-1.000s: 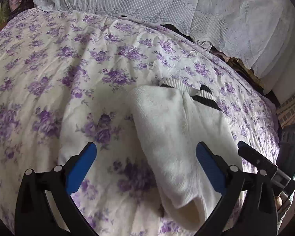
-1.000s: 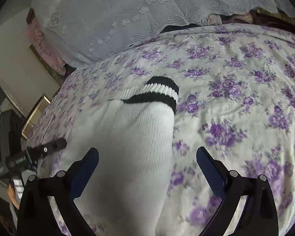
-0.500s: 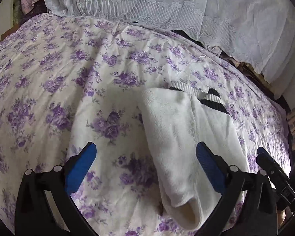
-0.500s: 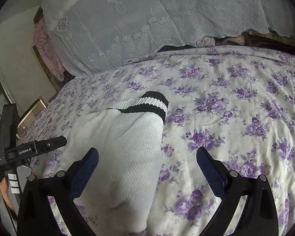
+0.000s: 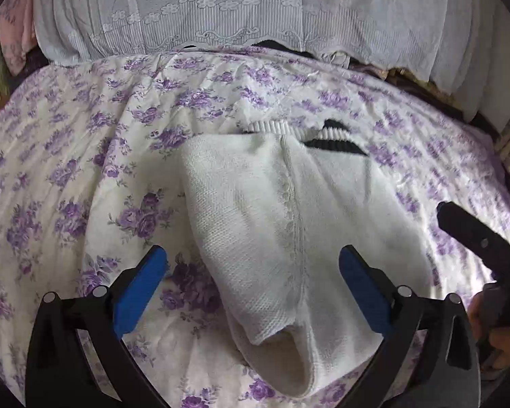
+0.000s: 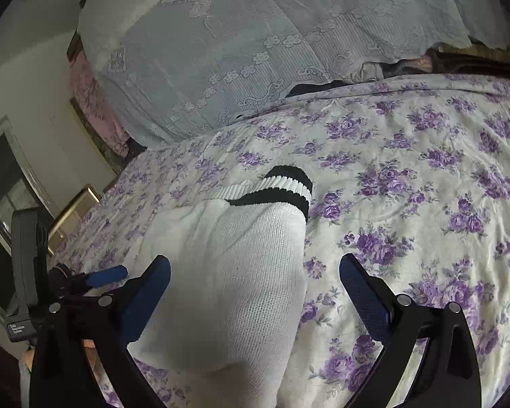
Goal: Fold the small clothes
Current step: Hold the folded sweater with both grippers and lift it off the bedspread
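Observation:
A pair of white socks (image 5: 289, 231) with black-striped cuffs (image 5: 333, 136) lies folded on a purple-flowered bedspread (image 5: 85, 156). My left gripper (image 5: 253, 282) is open and empty, hovering over the toe end. In the right wrist view the socks (image 6: 227, 265) lie under and ahead of my right gripper (image 6: 255, 289), which is open and empty; the striped cuff (image 6: 282, 187) points away. The left gripper's blue fingertip (image 6: 107, 276) shows at the left of that view, and the right gripper's black body (image 5: 476, 238) at the right edge of the left wrist view.
A white lace-covered bolster (image 5: 255, 10) runs along the far edge of the bed. Dark clothes (image 6: 425, 64) lie behind it. The bed's left edge, a wall and a framed mirror (image 6: 10, 187) are at the left in the right wrist view.
Both grippers have pulled back and swung a little, so more of the bedspread and the lace bolster shows. The socks lie still. Both stay open.

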Tool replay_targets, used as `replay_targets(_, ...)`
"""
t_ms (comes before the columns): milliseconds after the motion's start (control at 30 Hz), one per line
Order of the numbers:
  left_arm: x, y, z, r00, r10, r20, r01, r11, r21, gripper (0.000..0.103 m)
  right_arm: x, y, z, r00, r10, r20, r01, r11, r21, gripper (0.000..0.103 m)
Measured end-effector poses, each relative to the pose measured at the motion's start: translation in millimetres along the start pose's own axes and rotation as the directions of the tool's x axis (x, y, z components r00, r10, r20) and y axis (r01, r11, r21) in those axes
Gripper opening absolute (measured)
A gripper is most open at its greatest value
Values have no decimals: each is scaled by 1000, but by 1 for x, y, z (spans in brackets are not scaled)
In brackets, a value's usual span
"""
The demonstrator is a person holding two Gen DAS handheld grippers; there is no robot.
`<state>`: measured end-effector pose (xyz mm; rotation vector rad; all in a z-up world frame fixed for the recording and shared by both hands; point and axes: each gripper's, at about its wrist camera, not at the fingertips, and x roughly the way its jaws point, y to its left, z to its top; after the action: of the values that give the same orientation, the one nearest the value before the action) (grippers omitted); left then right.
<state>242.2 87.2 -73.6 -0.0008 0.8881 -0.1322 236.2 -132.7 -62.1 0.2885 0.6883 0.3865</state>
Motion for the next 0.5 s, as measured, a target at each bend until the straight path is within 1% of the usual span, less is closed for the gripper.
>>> replay_targets(33,11,-5,-3,998,51,-30,-50,998,28,99,11,0,-4,998,-45,-34,44,999,-32,100)
replay_targets(67,22,-7,-5,996,72,-52,-70,997,44,99,24,-2,-11,991,-102,-81,98,994,-55,100)
replay_targets(100,25,-6,-5,997,59,-54,-57,998,35,99,38,-8,-19,983,-124,-135,118,992,-55,100)
replay_targets(133,23,-4,-5,997,54,-51,-52,998,28,99,45,-17,-22,983,-64,-169,66,998,4,100)
replay_targets(167,21,-3,-4,998,47,-45,-46,999,24,99,43,-23,-20,986,-29,-163,37,998,47,100)
replay_targets(200,21,0,-4,998,39,-44,-39,999,14,99,42,-25,-20,987,-20,-159,29,998,56,100)
replay_targets(300,22,0,-8,998,39,-41,-39,999,3,99,41,-20,-24,988,-51,-147,56,998,31,100)
replay_targets(333,23,1,-8,999,38,-39,-38,999,-2,99,40,-20,-25,988,-54,-142,61,997,48,100)
replay_targets(400,23,1,-9,999,33,-34,-34,999,-17,99,38,-23,-28,990,-47,-134,58,995,77,100)
replay_targets(467,23,2,-11,999,26,-29,-27,999,-25,99,38,-23,-28,990,-45,-136,56,995,80,100)
replay_targets(500,23,2,-12,1000,16,-13,-17,1000,-26,99,38,-23,-28,990,-42,-137,54,995,83,100)
